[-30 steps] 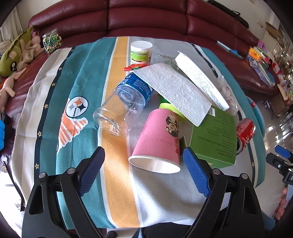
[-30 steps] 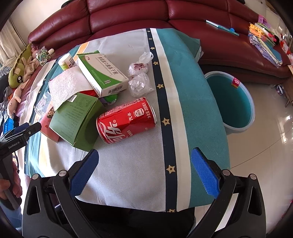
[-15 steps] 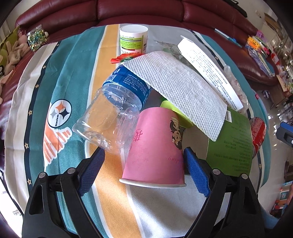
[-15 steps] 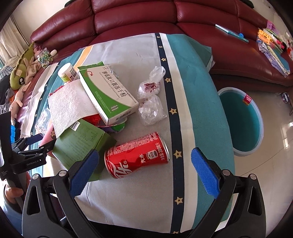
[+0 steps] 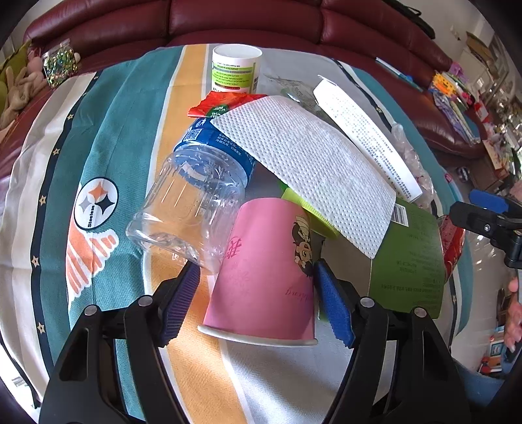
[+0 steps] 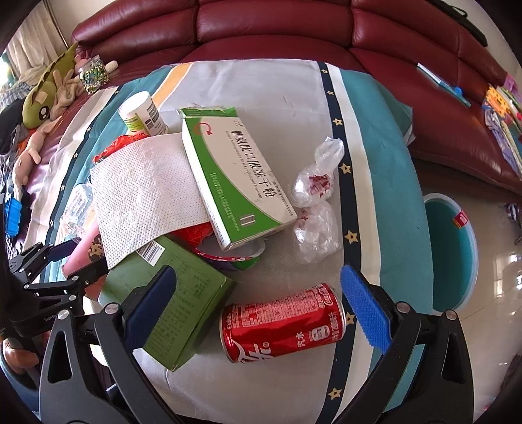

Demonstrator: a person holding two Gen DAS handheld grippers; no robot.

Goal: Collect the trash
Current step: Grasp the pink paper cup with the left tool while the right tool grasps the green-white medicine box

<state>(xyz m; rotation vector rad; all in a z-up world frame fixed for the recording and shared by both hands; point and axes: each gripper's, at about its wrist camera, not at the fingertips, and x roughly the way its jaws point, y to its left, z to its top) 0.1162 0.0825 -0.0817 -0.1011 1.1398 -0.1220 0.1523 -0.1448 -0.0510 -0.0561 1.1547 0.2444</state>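
Note:
A pink paper cup (image 5: 264, 280) lies on its side on the striped cloth, rim toward me. My left gripper (image 5: 256, 270) straddles it and its jaws are closing. The right pad (image 5: 332, 303) is at the cup's side, while a small gap still shows at the left pad (image 5: 181, 300), which sits by a clear plastic bottle (image 5: 192, 195). In the right wrist view a red cola can (image 6: 284, 326) lies between the wide-open fingers of my right gripper (image 6: 257, 306), nearer the right finger. The left finger hangs over a green box (image 6: 182, 303).
A paper towel (image 5: 306, 163), a white-and-green medicine box (image 6: 235, 176), a white jar (image 5: 236, 68), a red wrapper (image 5: 225, 101) and crumpled plastic bags (image 6: 313, 212) crowd the cloth. A teal bin (image 6: 453, 254) stands on the floor to the right. A red sofa (image 6: 277, 29) runs behind.
My left gripper came forward and down over the pink cup, and its jaws have narrowed around it. The right gripper travelled over the table until the cola can lay between its fingers.

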